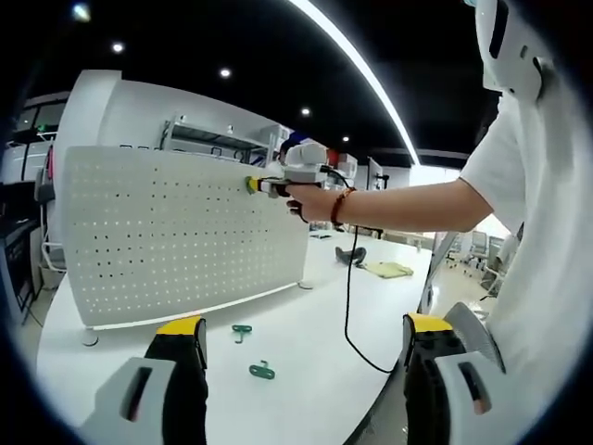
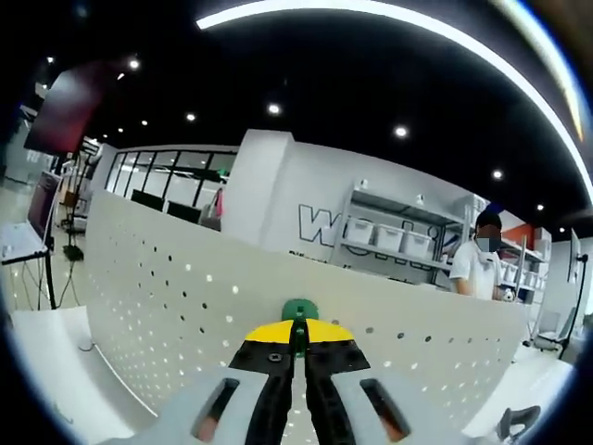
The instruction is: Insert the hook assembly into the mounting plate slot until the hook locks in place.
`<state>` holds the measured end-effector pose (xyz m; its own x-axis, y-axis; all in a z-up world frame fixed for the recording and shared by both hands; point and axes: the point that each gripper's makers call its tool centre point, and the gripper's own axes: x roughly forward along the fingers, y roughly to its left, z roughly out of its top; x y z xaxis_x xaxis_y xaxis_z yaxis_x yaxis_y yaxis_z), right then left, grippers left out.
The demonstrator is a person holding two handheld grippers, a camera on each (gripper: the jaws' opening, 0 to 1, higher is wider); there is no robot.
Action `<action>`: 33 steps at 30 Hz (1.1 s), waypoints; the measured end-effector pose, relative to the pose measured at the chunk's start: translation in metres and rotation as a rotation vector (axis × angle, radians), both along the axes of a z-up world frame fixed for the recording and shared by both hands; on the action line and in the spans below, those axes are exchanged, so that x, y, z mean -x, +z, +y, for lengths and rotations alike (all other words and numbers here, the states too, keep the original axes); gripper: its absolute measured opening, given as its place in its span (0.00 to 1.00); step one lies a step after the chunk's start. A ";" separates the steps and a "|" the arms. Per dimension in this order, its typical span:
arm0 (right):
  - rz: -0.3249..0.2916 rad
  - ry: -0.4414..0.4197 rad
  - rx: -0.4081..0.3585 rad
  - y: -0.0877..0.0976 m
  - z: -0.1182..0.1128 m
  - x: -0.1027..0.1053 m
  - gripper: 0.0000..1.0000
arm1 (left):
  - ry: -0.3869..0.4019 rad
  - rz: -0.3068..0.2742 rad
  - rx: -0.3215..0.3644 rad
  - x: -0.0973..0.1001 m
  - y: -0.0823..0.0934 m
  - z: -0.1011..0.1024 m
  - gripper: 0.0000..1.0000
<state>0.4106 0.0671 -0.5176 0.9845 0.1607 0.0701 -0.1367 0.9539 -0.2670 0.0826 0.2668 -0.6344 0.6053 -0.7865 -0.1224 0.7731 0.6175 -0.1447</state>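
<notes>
Right gripper (image 2: 296, 345), jaws closed on a small green hook (image 2: 299, 311) pressed against the upper edge of the white pegboard (image 1: 176, 232); the same gripper (image 1: 262, 185) is seen from the left gripper view. Left gripper (image 1: 301, 348) open and empty above the table (image 1: 306, 324), where two spare green hooks (image 1: 261, 372) lie. The hook is judged light, stiff and smooth plastic, best pinched by its body, leaving the prongs free to enter the holes

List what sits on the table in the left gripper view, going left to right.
Pegboard panel → green hook → second green hook → black cable → dark object → yellow cloth.
</notes>
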 end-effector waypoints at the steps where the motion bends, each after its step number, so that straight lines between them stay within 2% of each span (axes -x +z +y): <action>1: -0.001 -0.003 0.001 0.000 0.000 0.000 0.01 | -0.001 0.000 -0.001 0.000 0.000 0.000 0.89; 3: 0.000 -0.004 -0.007 -0.002 0.000 -0.001 0.01 | -0.002 0.000 -0.001 0.000 0.000 -0.001 0.90; 4: -0.008 -0.015 -0.072 -0.001 0.000 0.000 0.01 | -0.002 0.002 0.000 0.000 0.000 -0.002 0.90; 5: -0.006 -0.023 -0.084 -0.001 -0.001 0.000 0.01 | -0.003 0.003 0.001 0.000 -0.001 -0.002 0.90; 7: -0.006 -0.029 -0.060 -0.001 0.001 -0.001 0.01 | -0.006 0.003 -0.004 0.000 -0.001 -0.003 0.89; 8: -0.002 -0.037 -0.074 -0.001 0.000 -0.001 0.01 | -0.008 0.001 -0.005 0.000 -0.001 -0.004 0.89; 10: 0.000 -0.046 -0.141 -0.002 0.000 0.000 0.01 | -0.008 0.000 0.000 0.000 0.000 -0.004 0.89; 15: 0.014 -0.060 -0.232 -0.002 0.000 0.001 0.01 | -0.007 0.003 0.000 0.000 -0.001 -0.003 0.89; 19: 0.006 -0.076 -0.189 -0.002 0.001 -0.001 0.01 | -0.007 0.001 0.001 0.000 0.001 -0.002 0.89; 22: 0.006 -0.078 -0.232 -0.002 0.000 0.000 0.01 | -0.006 0.000 0.003 0.000 0.001 -0.001 0.89; 25: 0.014 -0.077 -0.192 -0.002 0.001 -0.001 0.01 | -0.009 0.001 0.003 0.000 0.001 -0.001 0.89; 33: 0.024 -0.064 -0.176 -0.001 0.003 -0.002 0.04 | -0.017 -0.004 0.004 -0.001 0.002 -0.003 0.89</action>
<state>0.4122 0.0704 -0.5186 0.9941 0.0848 0.0676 -0.0783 0.9926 -0.0926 0.0832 0.2639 -0.6322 0.5927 -0.7969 -0.1167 0.7838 0.6040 -0.1442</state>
